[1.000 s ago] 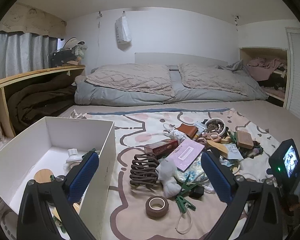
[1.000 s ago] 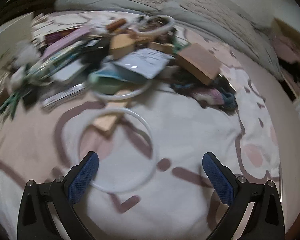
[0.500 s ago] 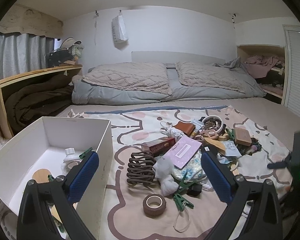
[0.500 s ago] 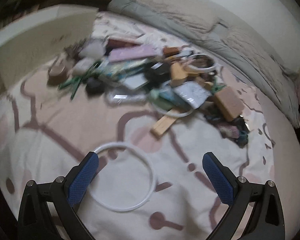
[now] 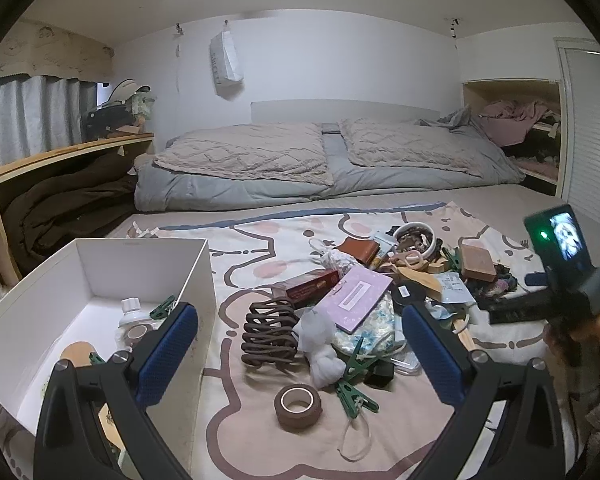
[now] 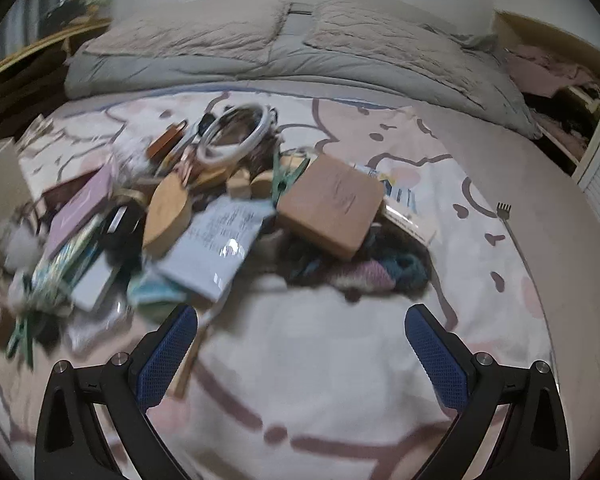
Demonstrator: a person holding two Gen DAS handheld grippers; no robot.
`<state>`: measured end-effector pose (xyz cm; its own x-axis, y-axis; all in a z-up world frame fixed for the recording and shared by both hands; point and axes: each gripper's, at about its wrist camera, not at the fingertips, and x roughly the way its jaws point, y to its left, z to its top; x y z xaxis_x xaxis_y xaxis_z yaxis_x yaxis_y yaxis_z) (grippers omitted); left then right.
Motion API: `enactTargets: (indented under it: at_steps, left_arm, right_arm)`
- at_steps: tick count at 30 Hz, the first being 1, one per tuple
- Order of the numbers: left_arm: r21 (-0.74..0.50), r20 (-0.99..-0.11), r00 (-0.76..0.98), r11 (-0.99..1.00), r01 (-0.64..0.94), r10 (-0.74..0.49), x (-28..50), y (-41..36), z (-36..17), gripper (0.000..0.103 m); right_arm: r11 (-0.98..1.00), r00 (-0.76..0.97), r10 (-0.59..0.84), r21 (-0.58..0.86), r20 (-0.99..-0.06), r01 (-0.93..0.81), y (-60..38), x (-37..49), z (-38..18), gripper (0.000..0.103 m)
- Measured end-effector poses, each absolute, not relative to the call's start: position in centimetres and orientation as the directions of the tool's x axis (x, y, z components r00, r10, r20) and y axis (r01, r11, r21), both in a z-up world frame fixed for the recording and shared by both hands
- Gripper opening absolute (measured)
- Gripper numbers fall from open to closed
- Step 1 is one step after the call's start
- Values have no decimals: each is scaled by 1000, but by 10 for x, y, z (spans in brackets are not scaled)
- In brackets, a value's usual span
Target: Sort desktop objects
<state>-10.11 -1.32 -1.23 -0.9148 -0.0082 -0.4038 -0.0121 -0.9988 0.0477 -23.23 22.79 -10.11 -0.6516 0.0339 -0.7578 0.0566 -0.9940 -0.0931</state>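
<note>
Left gripper (image 5: 300, 344) held low, level, fingers spread wide with nothing between the blue pads (image 5: 168, 354). Right gripper (image 6: 302, 346) likewise wide apart and empty, tilted down. In the left view its body is gripped from below by the person's right hand (image 5: 580, 340) at frame right.

White box (image 5: 112, 264) smooth matt card; tape roll (image 5: 298, 401) brown paper; block (image 6: 330, 205) matt cork; blanket (image 6: 340, 360) soft cloth.
</note>
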Motion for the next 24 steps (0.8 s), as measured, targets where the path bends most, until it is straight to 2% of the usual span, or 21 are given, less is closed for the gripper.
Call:
enactTargets:
  at_steps: [3, 7, 16, 24]
  left_arm:
    - [49, -405, -914, -999, -13, -7, -101, -13, -12, 103]
    - [49, -404, -915, -999, -12, -9, -101, -13, -12, 103]
    - [47, -407, -914, -999, -16, -5, -101, -12, -13, 103]
    - [52, -412, -911, -998, -21, -2, -102, -10, -15, 103]
  right_arm:
    - [-996, -630, 19, -70, -776, 57, 227, -243, -108, 103]
    - [-990, -594, 61, -123, -802, 64, 219, -252, -125, 103]
    - [-986, -530, 80, -144, -844, 82, 225, -240, -133, 103]
    - [-985, -536, 93, -156, -839, 74, 222, -246, -141, 103]
